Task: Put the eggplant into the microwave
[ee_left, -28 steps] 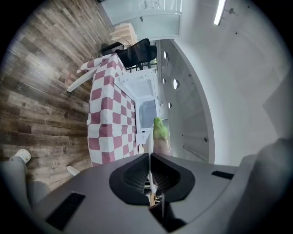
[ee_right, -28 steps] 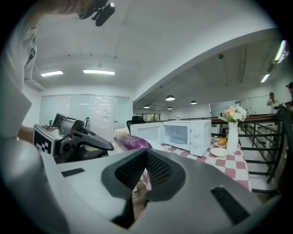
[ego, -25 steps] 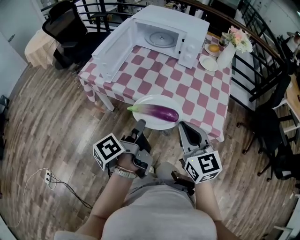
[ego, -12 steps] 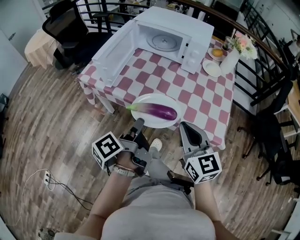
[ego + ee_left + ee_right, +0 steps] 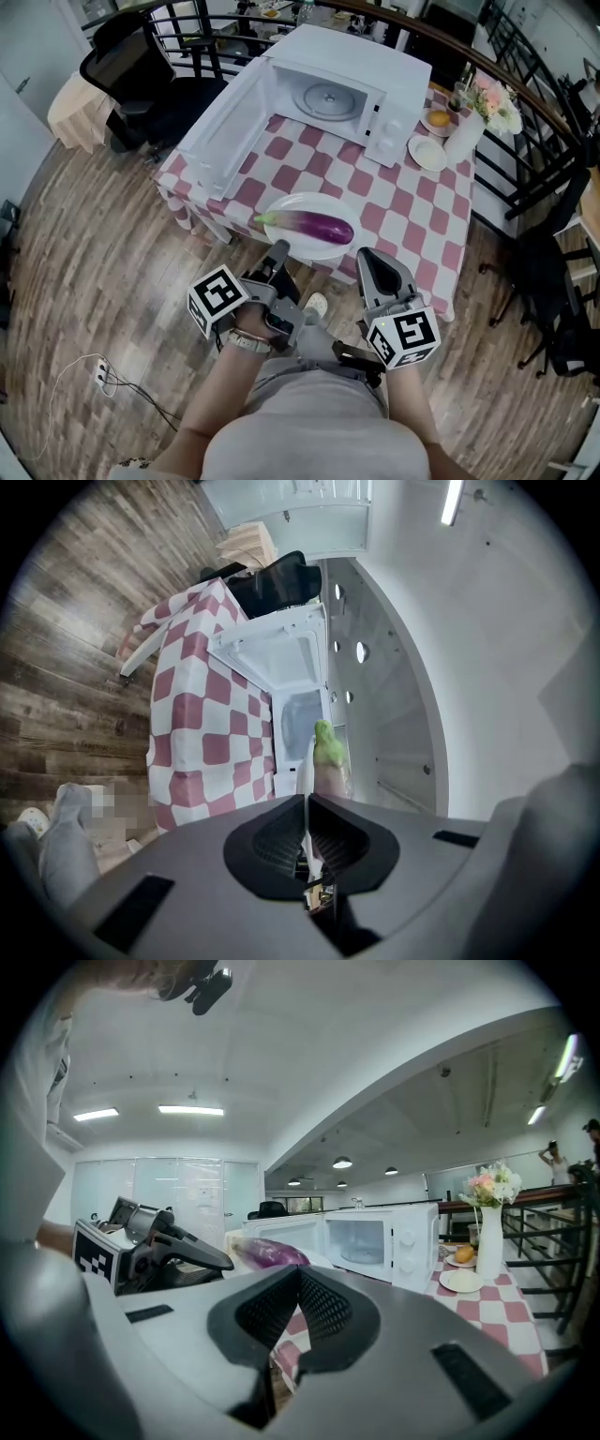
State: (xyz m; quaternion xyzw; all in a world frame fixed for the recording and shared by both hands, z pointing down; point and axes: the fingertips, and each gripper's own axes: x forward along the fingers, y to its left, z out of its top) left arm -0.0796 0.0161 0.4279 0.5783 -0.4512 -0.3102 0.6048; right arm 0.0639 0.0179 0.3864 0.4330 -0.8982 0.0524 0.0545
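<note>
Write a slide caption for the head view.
Left gripper and right gripper, both shut, face eggplant on plate; microwave open.

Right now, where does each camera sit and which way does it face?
Head view: on the person's head, facing steeply down at microwave, eggplant; forearms, left gripper, right gripper show.
Left gripper view: on that gripper, tipped sideways, facing the table along shut jaws; trouser leg shows.
Right gripper view: on that gripper, facing the microwave along shut jaws; the left gripper shows.
All share eggplant and microwave.
</note>
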